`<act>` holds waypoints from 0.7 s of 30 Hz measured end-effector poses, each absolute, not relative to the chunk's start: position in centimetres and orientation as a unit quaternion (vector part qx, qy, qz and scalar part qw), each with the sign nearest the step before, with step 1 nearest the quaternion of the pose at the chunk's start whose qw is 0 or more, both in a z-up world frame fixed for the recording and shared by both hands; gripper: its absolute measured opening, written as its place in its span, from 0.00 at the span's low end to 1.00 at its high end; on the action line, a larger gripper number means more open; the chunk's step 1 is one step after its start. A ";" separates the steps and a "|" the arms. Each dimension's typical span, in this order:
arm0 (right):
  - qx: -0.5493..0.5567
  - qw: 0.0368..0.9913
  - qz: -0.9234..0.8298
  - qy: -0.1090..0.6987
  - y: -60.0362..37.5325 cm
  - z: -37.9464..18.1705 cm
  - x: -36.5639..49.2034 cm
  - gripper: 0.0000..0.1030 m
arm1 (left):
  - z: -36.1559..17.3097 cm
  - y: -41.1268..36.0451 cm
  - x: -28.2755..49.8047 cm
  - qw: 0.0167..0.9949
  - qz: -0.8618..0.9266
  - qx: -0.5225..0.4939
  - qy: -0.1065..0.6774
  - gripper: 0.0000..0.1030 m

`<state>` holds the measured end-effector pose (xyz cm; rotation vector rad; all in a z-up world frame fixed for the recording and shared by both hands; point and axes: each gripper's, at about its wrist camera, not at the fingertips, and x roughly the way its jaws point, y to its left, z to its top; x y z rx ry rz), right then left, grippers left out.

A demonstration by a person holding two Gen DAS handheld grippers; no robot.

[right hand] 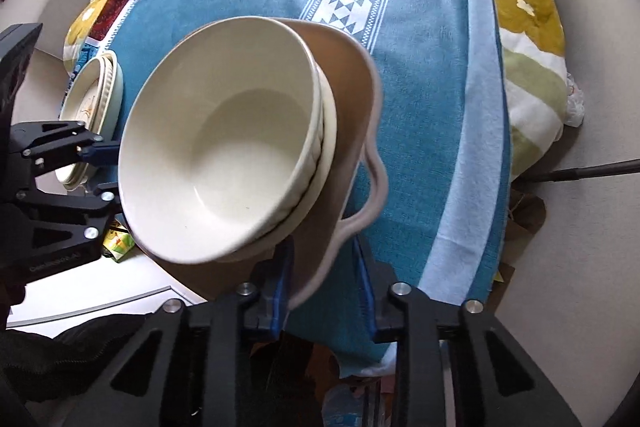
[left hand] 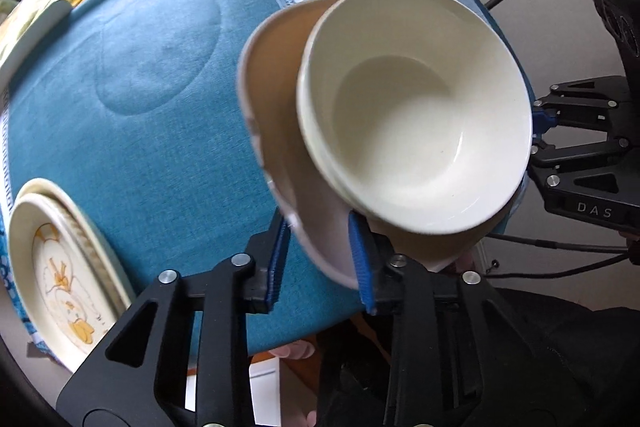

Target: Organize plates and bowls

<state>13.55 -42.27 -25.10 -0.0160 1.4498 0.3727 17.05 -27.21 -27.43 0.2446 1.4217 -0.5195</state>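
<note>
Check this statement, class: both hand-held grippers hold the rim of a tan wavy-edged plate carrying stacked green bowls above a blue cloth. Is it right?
One detail is wrong: the stacked bowls are cream white, not green, as the left wrist view shows. The rest stands: the left hand-held gripper and right hand-held gripper each hold the rim of the tan wavy-edged plate above the blue cloth.

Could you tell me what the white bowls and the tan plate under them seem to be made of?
White bowls: likely glazed ceramic, with a glossy sheen inside. Tan plate: probably ceramic too, with a matte face and a thick wavy pale rim.
</note>
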 end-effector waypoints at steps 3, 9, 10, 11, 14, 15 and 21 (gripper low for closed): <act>0.004 0.739 0.176 0.651 -42.4 -25.4 13.3 0.18 | -28.1 -27.5 16.9 0.721 -0.235 0.103 0.644 0.20; -0.017 0.749 0.187 0.635 -41.7 -25.2 12.9 0.15 | -27.8 -27.8 16.0 0.734 -0.237 0.117 0.625 0.20; -0.024 0.751 0.189 0.632 -41.5 -25.2 13.1 0.15 | -27.7 -28.0 15.8 0.736 -0.236 0.121 0.622 0.20; -0.031 0.754 0.189 0.628 -41.0 -25.2 13.1 0.15 | -27.6 -28.1 15.6 0.739 -0.234 0.124 0.620 0.20; -0.036 0.764 0.190 0.616 -40.9 -25.1 13.2 0.15 | -27.5 -28.2 15.4 0.745 -0.231 0.127 0.613 0.20; -0.034 0.766 0.191 0.613 -40.9 -25.1 13.1 0.15 | -27.3 -28.3 15.3 0.747 -0.231 0.129 0.610 0.20; -0.050 0.778 0.197 0.595 -40.0 -24.3 13.5 0.15 | -26.5 -27.0 15.2 0.761 -0.223 0.126 0.596 0.20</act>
